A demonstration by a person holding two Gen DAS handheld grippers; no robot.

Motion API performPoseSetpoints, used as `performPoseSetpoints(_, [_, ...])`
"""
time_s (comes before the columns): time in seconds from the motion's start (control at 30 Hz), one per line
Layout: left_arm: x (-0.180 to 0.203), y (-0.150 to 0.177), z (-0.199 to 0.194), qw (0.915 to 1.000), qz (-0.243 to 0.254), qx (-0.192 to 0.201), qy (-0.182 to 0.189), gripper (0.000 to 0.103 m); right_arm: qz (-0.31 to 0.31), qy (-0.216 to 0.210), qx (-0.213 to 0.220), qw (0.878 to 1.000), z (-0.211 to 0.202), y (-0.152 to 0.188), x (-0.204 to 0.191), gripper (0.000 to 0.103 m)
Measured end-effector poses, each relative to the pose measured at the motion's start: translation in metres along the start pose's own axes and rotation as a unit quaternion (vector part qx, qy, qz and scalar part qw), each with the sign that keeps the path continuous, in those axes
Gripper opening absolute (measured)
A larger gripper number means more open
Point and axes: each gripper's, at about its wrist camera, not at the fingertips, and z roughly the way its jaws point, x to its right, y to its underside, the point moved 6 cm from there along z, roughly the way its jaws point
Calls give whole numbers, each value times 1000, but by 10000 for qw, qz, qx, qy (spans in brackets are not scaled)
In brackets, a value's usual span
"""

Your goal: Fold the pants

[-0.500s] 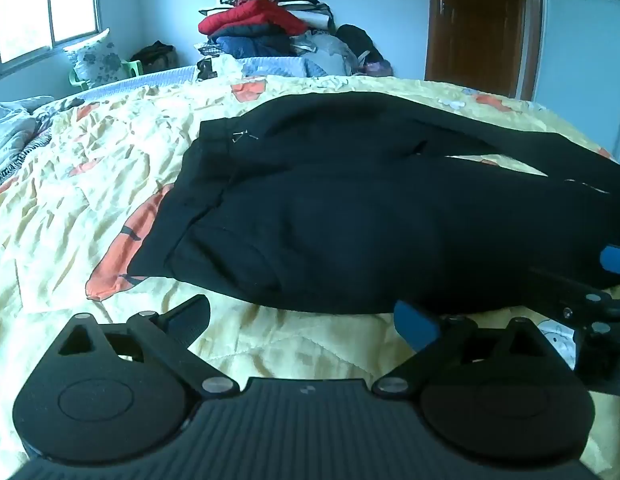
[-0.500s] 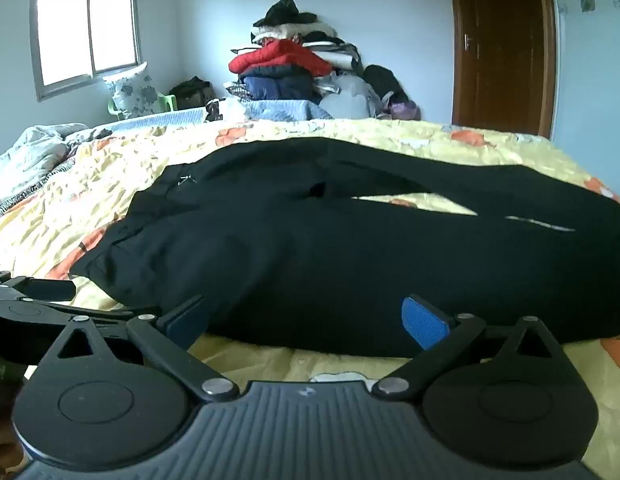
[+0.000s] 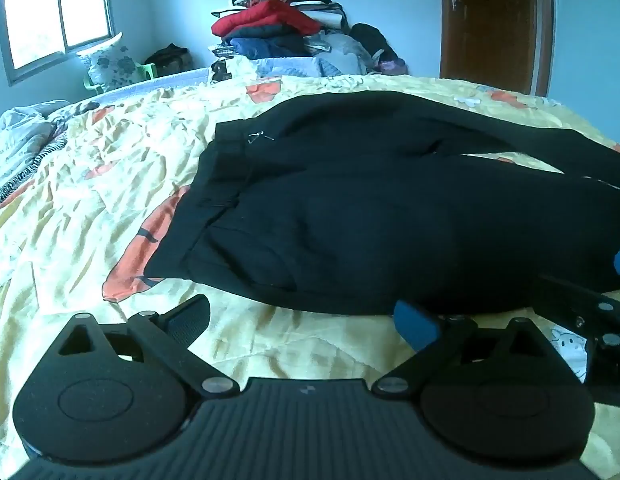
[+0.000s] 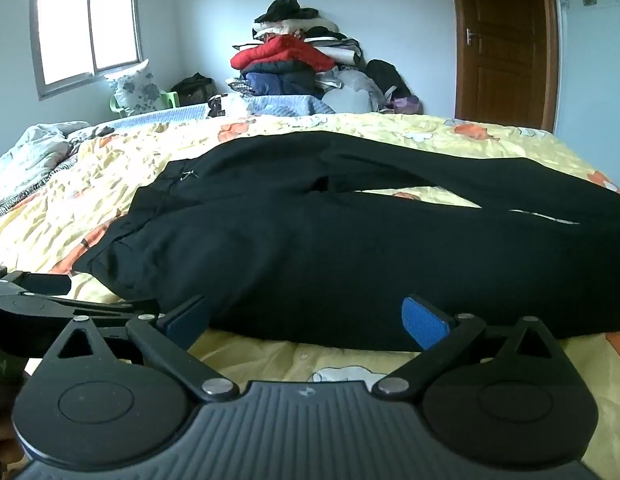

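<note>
Black pants (image 3: 390, 216) lie spread on the yellow patterned bedspread (image 3: 110, 184), waistband to the left, the two legs running right. They also show in the right wrist view (image 4: 350, 248). My left gripper (image 3: 302, 320) is open and empty, just short of the pants' near edge by the waist. My right gripper (image 4: 306, 320) is open and empty, its fingertips at the near edge of the near leg. Each gripper shows at the edge of the other's view: the right one (image 3: 590, 312), the left one (image 4: 38, 300).
A pile of clothes (image 4: 302, 60) is stacked against the far wall behind the bed. A crumpled quilt (image 4: 34, 148) lies at the left. A window (image 4: 86, 28) is on the left wall, a brown door (image 4: 506, 44) at the right.
Both views have shifted slightly; the grippers have edged a little closer to the pants' near edge. The pants have not moved.
</note>
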Motion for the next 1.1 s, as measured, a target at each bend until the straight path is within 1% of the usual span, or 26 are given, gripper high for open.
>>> performPoseSetpoints(0.3, [-1, 0, 0, 9998, 45, 24, -173, 100, 2, -19, -26, 10000, -1, 2, -3, 103])
performPoseSetpoints(0.53, [-8, -4, -5, 9977, -9, 200, -645, 100, 14, -28, -46, 10000, 0, 2, -2, 103])
performPoseSetpoints(0.63, [-10, -4, -5, 9968, -11, 232, -759, 100, 9, -25, -45, 10000, 0, 2, -2, 103])
performPoseSetpoints(0.9, [-13, -4, -3, 9955, 61, 206, -923, 100, 5, -33, -64, 10000, 0, 3, -3, 103])
performPoseSetpoints(1.1, [-15, -2, -2, 9956, 58, 181, -920, 100, 6, -33, -55, 10000, 0, 3, -3, 103])
